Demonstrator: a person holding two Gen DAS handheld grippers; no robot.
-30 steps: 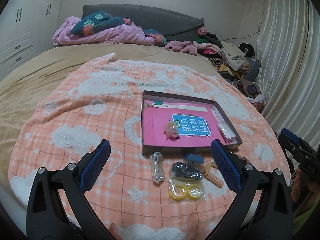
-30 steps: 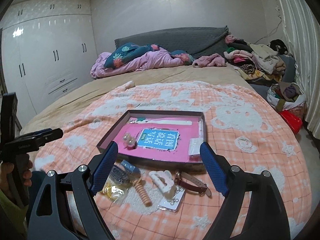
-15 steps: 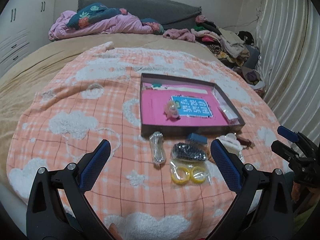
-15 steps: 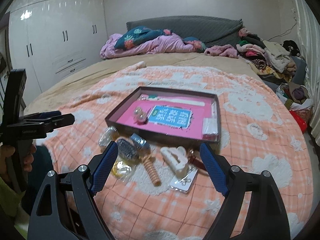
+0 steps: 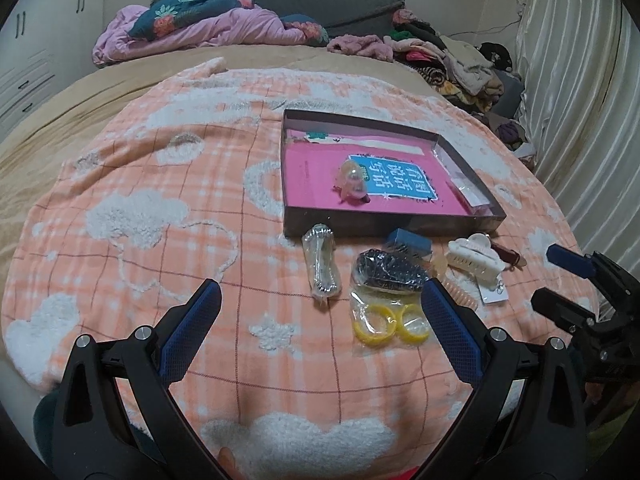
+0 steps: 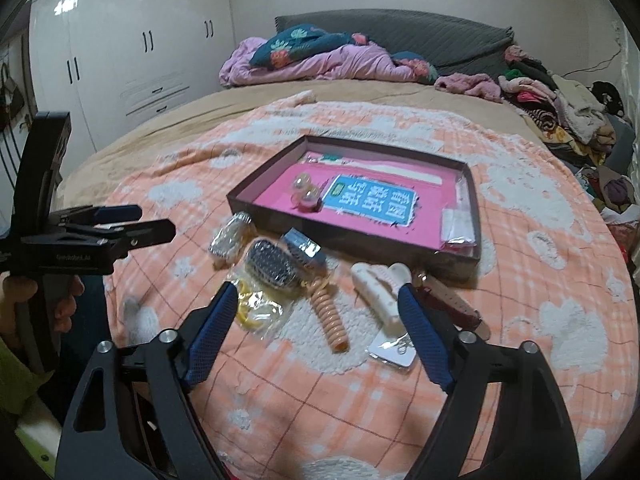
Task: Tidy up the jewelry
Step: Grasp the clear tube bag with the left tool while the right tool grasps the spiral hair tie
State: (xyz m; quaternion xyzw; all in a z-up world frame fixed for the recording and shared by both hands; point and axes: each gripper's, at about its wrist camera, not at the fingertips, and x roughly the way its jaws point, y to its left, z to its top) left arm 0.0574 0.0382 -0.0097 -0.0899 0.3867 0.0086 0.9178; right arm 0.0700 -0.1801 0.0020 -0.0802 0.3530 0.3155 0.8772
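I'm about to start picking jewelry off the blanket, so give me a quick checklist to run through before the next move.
1. Box open, floor space free: ok; only a pink trinket and a small packet inside.
2. Left tongs empty, jaws wide: ok.
3. Right tongs empty: ok, though the jaws are closing with nothing between them.
4. Items apart enough for a clean pick: not ok; black beaded bag overlaps the yellow rings bag.
5. White hair claw unobstructed: cannot tell; it may rest on the watch strap.

blanket (image 5: 160,184): peach check, white clouds | box (image 5: 384,228) lining: pink
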